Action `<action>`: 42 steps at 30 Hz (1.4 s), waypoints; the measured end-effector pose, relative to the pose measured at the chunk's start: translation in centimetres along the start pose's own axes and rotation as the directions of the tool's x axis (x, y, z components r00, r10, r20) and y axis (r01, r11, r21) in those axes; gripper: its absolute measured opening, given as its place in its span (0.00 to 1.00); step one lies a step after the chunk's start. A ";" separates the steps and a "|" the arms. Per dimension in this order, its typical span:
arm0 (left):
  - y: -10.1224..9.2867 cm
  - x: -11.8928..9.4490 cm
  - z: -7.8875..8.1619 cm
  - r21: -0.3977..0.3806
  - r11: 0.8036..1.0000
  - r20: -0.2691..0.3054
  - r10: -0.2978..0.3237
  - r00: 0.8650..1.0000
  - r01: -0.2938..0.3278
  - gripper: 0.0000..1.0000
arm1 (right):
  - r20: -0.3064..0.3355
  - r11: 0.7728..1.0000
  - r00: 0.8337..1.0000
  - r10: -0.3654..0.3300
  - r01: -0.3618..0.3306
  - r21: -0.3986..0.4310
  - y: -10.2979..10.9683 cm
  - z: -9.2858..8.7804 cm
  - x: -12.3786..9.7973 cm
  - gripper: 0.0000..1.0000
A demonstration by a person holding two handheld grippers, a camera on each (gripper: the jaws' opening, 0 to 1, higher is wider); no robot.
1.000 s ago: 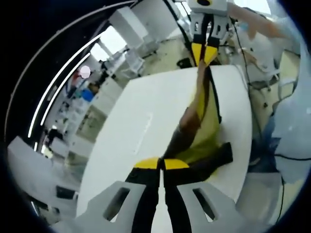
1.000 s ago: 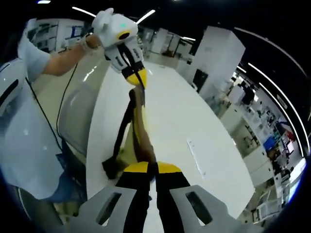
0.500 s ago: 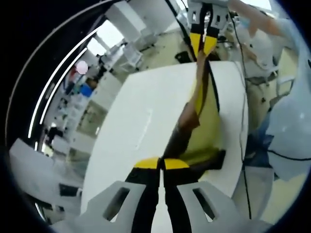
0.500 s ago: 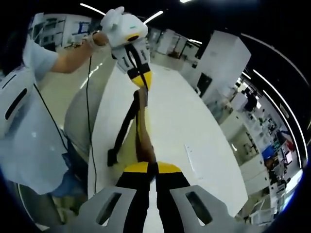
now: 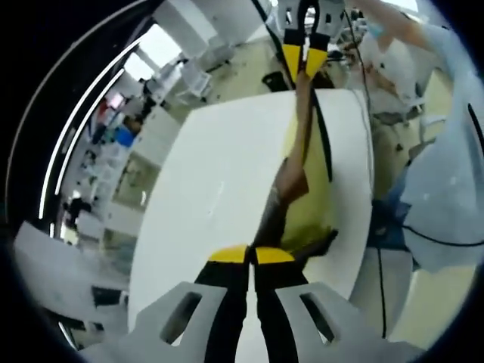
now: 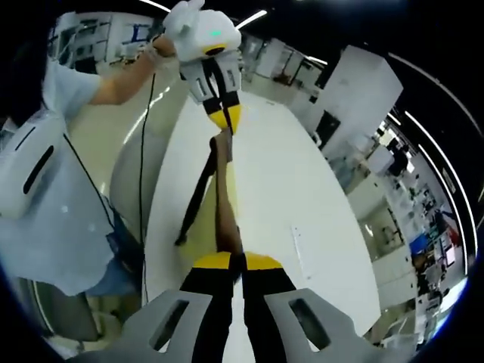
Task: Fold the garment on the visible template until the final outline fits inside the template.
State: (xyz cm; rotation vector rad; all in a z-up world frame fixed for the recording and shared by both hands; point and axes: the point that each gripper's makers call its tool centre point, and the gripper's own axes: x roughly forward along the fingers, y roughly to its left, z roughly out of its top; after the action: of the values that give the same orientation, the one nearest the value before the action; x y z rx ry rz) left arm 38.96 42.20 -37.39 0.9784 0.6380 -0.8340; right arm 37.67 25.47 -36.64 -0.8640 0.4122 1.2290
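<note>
Now we hold the yellow and dark garment [image 5: 302, 181] stretched taut between both tongs, left tongs [image 5: 250, 255] and right tongs [image 6: 236, 262] each clamped on an edge, above the white table [image 6: 280, 197]. Next, we judge, lower it flat.

The garment [image 5: 296, 181] hangs stretched between both grippers above the table [image 5: 219, 189].

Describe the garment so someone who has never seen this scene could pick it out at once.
Start at the big white table. Above it, the garment hangs stretched between the left hand-held gripper and the right hand-held gripper, both shut on its ends. It is the one yellow piece of cloth with dark trim against the plain white tabletop.
</note>
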 end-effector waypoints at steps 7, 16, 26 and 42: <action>-0.3 -1.0 -0.1 -0.015 1.000 0.023 -0.009 1.000 0.010 0.00 | 0.011 1.000 1.000 0.003 -0.003 -0.006 0.3 0.5 -0.6 0.03; -1.3 -1.5 -0.4 0.004 0.999 -0.010 -0.039 0.999 0.039 0.00 | -0.018 0.998 0.999 0.052 -0.052 -0.029 1.8 1.1 -1.0 0.03; -2.4 -3.3 -0.3 0.035 0.998 -0.032 -0.058 0.998 0.059 0.00 | -0.019 0.995 0.997 0.079 -0.080 -0.052 3.2 2.3 -2.3 0.03; -4.7 -6.2 -0.1 0.084 0.993 -0.076 -0.071 0.995 0.077 0.00 | -0.029 0.990 0.996 0.088 -0.091 -0.107 5.5 4.4 -4.5 0.04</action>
State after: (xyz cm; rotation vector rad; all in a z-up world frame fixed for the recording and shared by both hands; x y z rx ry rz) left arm 31.70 42.81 -34.67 1.0729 0.7093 -0.9007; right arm 30.39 26.35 -32.72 -0.9623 0.4105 1.3344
